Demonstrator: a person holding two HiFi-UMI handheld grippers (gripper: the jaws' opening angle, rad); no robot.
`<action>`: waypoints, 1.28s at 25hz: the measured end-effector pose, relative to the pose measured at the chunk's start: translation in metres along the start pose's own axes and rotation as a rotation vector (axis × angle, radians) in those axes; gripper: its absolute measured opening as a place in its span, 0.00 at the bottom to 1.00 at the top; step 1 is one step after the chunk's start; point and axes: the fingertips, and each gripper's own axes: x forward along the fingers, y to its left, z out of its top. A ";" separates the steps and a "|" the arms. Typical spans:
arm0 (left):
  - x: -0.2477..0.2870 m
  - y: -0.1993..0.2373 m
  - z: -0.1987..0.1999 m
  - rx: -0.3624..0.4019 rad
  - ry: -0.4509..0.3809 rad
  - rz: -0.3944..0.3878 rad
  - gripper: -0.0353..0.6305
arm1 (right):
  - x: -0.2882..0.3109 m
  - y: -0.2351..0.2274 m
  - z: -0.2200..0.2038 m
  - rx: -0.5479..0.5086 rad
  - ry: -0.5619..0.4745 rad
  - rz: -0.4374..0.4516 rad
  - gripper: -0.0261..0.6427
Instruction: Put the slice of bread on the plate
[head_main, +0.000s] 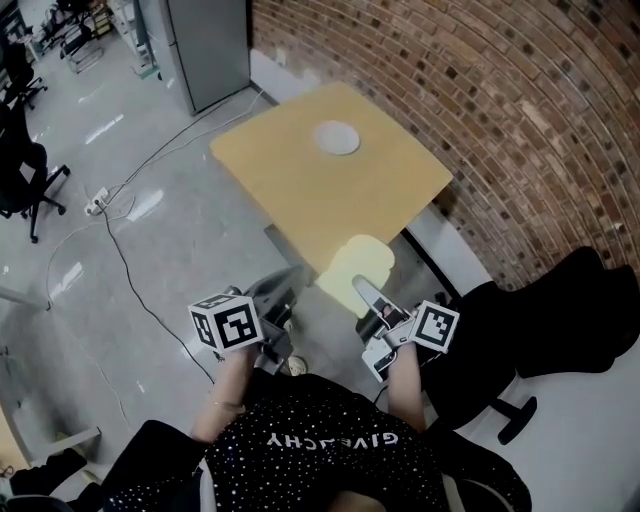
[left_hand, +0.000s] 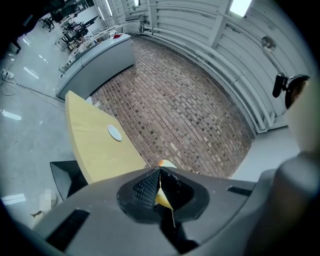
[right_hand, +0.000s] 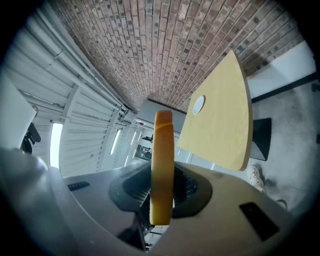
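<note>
The slice of bread (head_main: 357, 272) is pale yellow with a rounded top. It hangs in the air just short of the near corner of the yellow table (head_main: 300, 180), with my right gripper (head_main: 368, 298) shut on its lower end. In the right gripper view the bread (right_hand: 162, 165) stands edge-on between the jaws of the right gripper (right_hand: 162, 187). The white plate (head_main: 336, 138) (right_hand: 199, 104) lies on the far half of the table. To the bread's left, my left gripper (head_main: 285, 282) (left_hand: 160, 171) is shut and holds nothing. The plate (left_hand: 114, 132) is small in its view.
A brick wall (head_main: 480, 110) runs along the table's far and right sides. A black office chair (head_main: 545, 330) stands right of me. Cables (head_main: 120, 250) trail over the grey floor at left. A grey cabinet (head_main: 205, 45) stands beyond the table.
</note>
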 end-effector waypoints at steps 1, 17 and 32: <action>0.007 0.001 0.004 0.003 0.005 -0.004 0.07 | 0.003 -0.002 0.007 0.000 -0.006 -0.003 0.18; 0.116 0.074 0.116 0.002 0.113 -0.001 0.07 | 0.115 -0.034 0.129 0.063 -0.050 -0.076 0.18; 0.227 0.165 0.199 -0.030 0.252 -0.036 0.07 | 0.222 -0.082 0.229 0.088 -0.076 -0.182 0.18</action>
